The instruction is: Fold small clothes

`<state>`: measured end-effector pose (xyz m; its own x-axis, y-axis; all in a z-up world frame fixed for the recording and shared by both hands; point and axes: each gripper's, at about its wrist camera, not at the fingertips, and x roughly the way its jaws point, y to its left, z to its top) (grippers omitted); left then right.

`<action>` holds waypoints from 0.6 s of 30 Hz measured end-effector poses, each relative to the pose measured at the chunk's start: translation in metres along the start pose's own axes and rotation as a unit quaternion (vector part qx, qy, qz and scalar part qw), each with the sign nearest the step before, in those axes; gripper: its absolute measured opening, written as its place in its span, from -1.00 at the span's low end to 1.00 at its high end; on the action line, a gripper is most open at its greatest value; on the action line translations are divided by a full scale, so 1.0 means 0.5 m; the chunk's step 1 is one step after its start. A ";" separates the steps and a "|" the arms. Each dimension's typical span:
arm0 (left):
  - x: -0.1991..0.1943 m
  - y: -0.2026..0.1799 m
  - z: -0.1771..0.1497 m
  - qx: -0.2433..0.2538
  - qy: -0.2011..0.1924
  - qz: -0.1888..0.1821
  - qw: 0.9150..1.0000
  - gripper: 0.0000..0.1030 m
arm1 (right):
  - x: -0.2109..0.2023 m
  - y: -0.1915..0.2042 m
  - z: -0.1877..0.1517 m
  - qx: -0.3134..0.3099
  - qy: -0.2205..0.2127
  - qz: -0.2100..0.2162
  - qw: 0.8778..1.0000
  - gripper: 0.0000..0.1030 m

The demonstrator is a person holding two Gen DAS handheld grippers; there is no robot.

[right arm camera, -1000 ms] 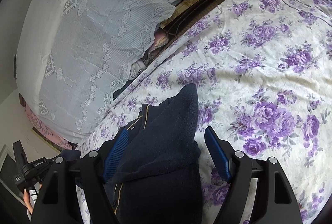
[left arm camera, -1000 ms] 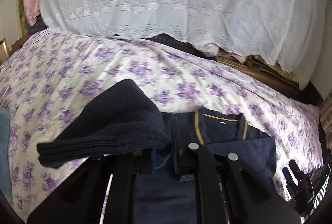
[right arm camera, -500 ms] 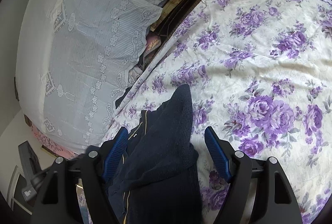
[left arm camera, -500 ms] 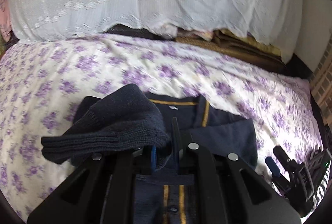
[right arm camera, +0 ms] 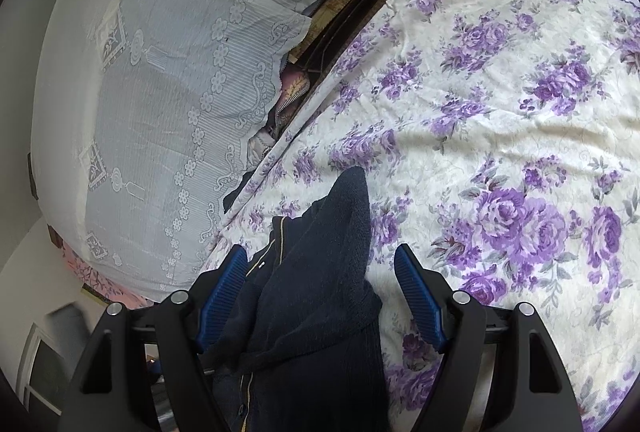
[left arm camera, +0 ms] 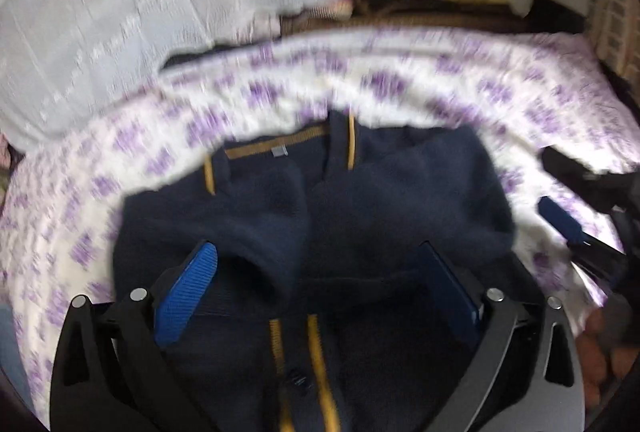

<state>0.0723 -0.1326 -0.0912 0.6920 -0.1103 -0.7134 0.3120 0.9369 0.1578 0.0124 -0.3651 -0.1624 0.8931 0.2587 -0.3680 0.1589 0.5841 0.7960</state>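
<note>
letting go is what's happening on the left: the left gripper (left arm camera: 316, 284) is opening its jaws right now, blue pads standing wide w/ nothing pressed btwn them, where half a sec ago they were pinched tight on the navy sleeve (left arm camera: 256, 232). that sleeve was being carried up off the bed; now it's lying folded inward across the chest of the navy cardigan (left arm camera: 360, 199), cuff end resting just below the collar w/ the mustard trim (left arm camera: 276, 145). left view is smearing w/ motion blur, so finer creases can't be read.

moving right across the cardigan, the other sleeve (right arm camera: 340, 232) is draped over the cardigan's right half, rising to a soft peak. the right gripper (right arm camera: 320, 288) is sitting w/ jaws apart on either side of that sleeve, pads not pressing the cloth as far as the view shows, same as a sec ago; it isn't gripping anything. in the left view it's showing just off the cardigan's right edge.

cardigan itself is lying face up on the purple-flowered bedsheet (right arm camera: 500, 111), collar toward the lace-covered pillows (right arm camera: 168, 103), well short of them.

meaning for the task: prob both sleeves are now in, so the sleeve step looks done. next prob is bringing the hem up toward the collar, tho the hem is hiding under both grippers.
</note>
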 end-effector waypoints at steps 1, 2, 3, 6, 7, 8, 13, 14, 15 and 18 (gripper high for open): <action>-0.015 0.011 0.000 0.001 -0.006 0.001 1.000 0.91 | 0.000 0.001 0.001 -0.002 0.000 0.000 1.000 0.48; -0.035 0.036 -0.004 -0.004 -0.015 0.005 1.000 0.91 | -0.001 0.003 0.001 -0.005 -0.001 -0.001 1.000 0.48; -0.043 0.048 -0.003 -0.007 -0.018 0.009 1.000 0.91 | 0.000 0.006 0.000 -0.009 0.000 -0.001 1.000 0.48; -0.062 0.136 -0.016 -0.036 -0.022 0.040 0.998 0.91 | 0.003 0.027 -0.007 -0.030 0.012 0.014 0.999 0.49; -0.063 0.173 -0.027 -0.053 -0.021 0.054 0.997 0.91 | 0.005 0.038 -0.011 -0.042 0.017 0.020 0.999 0.48; -0.058 0.205 -0.033 -0.067 -0.018 0.066 0.995 0.91 | 0.008 0.056 -0.018 -0.063 0.024 0.026 0.997 0.48; -0.005 0.371 -0.089 -0.175 0.017 0.105 0.979 0.91 | 0.015 0.177 -0.081 -0.230 0.046 0.006 0.972 0.47; 0.006 0.388 -0.095 -0.190 0.023 0.103 0.976 0.91 | 0.016 0.198 -0.094 -0.259 0.049 -0.001 0.965 0.47; 0.026 0.412 -0.102 -0.212 0.034 0.096 0.972 0.91 | 0.021 0.229 -0.116 -0.300 0.052 -0.008 0.953 0.47; 0.070 0.438 -0.105 -0.232 0.053 0.086 0.967 0.91 | 0.050 0.299 -0.165 -0.380 0.065 -0.027 0.922 0.48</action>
<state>0.1307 0.0863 -0.1173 0.6285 0.0716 -0.7745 -0.1451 0.9891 -0.0263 0.0238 -0.2076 -0.0922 0.8271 0.2738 -0.4908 -0.1825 0.9568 0.2263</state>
